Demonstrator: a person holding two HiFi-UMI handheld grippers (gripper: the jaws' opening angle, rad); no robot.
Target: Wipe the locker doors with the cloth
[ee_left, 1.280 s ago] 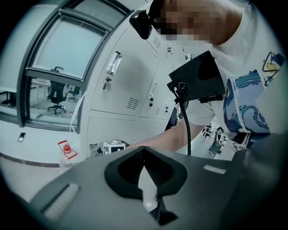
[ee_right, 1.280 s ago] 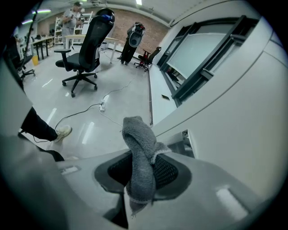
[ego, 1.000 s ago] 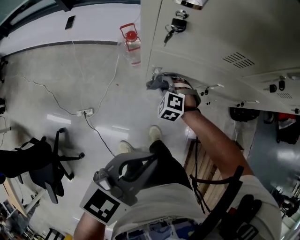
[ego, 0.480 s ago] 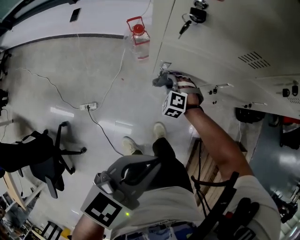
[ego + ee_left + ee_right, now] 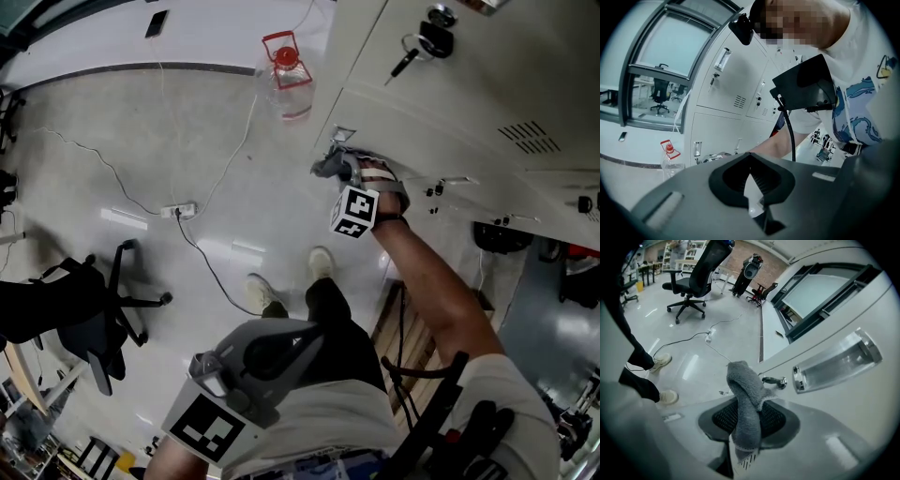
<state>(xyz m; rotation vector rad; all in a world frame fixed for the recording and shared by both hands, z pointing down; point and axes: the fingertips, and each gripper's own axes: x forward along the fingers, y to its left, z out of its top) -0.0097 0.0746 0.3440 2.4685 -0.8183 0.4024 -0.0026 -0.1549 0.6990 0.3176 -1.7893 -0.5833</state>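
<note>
- Pinching the grey cloth point(image 5: 746, 392) is what your right tool point(image 5: 747, 414) is doing now. Its two jaws are squeezed on the middle of the cloth. A fat, fluffy lump pokes out past the tips, and a short end hangs back toward you.
- The cloth sits right at the front of that tool, up against the bottom corner of the locker door point(image 5: 441, 103). I think it is touching the door, but I cannot be sure.
- A small metal knob point(image 5: 774, 380) is just to the right of the cloth. A shiny label holder point(image 5: 836, 363) is a bit further that way.
- The cloth looks soft, light and floppy. It will squash flat when you push it, and it will not break. That is good for wiping.
- Because it is so soft, it could slide out of the jaws if you rub hard. It is best held around the middle, deep between the jaws, with the fat lump left out in front to do the rubbing.
- The door looks hard and smooth, so the cloth should glide on it. I think the knob and the keys point(image 5: 422, 47) higher up could catch the fluffy bits, so go gently around them.
- Your left tool point(image 5: 253, 352) is low down by your tummy, far from the door. Its jaws are pressed together at the tips with nothing in them.
</note>
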